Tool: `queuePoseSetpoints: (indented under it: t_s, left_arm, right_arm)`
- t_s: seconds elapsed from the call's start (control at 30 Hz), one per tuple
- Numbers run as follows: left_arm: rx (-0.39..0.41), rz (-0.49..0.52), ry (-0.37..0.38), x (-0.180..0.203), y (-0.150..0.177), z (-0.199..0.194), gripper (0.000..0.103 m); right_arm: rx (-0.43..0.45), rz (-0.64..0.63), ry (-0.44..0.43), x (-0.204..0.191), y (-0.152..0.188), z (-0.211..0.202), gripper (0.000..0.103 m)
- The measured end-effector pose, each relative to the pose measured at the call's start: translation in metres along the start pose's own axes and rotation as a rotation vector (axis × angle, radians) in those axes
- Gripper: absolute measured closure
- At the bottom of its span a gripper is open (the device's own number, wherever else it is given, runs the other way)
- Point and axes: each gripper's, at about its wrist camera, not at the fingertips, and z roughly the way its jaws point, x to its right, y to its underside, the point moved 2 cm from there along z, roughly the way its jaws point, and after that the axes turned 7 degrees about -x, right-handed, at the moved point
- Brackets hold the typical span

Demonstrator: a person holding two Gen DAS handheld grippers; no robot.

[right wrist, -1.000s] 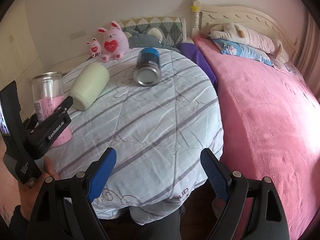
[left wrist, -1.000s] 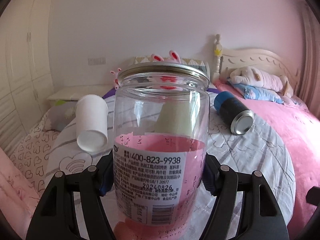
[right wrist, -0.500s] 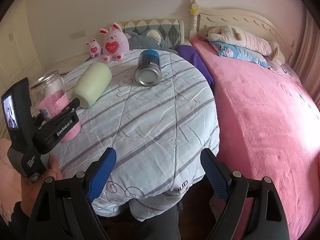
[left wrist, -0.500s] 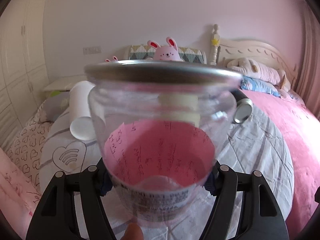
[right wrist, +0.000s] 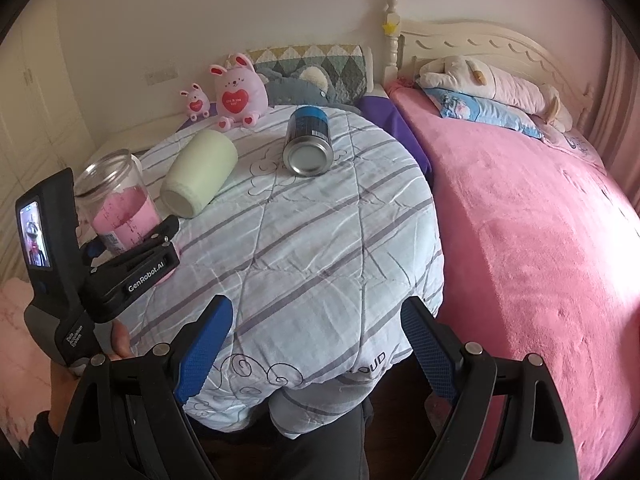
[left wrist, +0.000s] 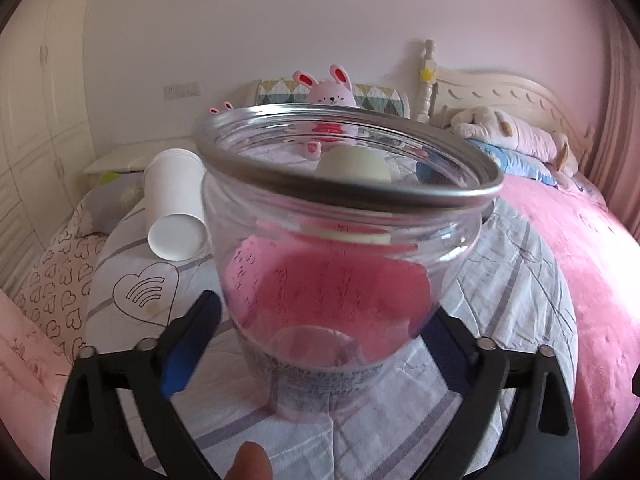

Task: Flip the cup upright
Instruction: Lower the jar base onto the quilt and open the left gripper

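Clear jar (left wrist: 340, 248), centre frame, likely light, stiff, slippery, best gripped low on its label, apparently loose between left gripper (left wrist: 316, 344) jaws; right gripper (right wrist: 316, 356) released, empty.

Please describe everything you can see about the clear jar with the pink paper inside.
The clear jar looks like transparent plastic or glass, with a silvery rim around its open, lidless mouth. Pink paper with handwriting lines its lower half, and a printed label wraps its base. It stands mouth up, slightly tilted, near the quilt's edge, between the left gripper's fingers.
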Motion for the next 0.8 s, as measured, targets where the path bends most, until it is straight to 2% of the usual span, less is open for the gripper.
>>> queuePoseSetpoints:
  t_s: [0.33, 0.63, 0.8]
  left_arm:
    - [-0.058, 0.001, -0.018, -0.004, 0.003, -0.022, 0.003]
    - [-0.065, -0.004, -0.017, -0.013, 0.003, -0.078, 0.003]
    - [-0.096, 0.0, -0.06, -0.02, 0.006, -0.11, 0.003]
  right_arm:
    - [0.034, -0.01, -0.012, -0.006, 0.003, -0.016, 0.016]
    - [0.085, -0.018, -0.02, -0.013, 0.008, -0.039, 0.016]
    - [0.114, -0.02, -0.026, -0.018, 0.013, -0.052, 0.016]
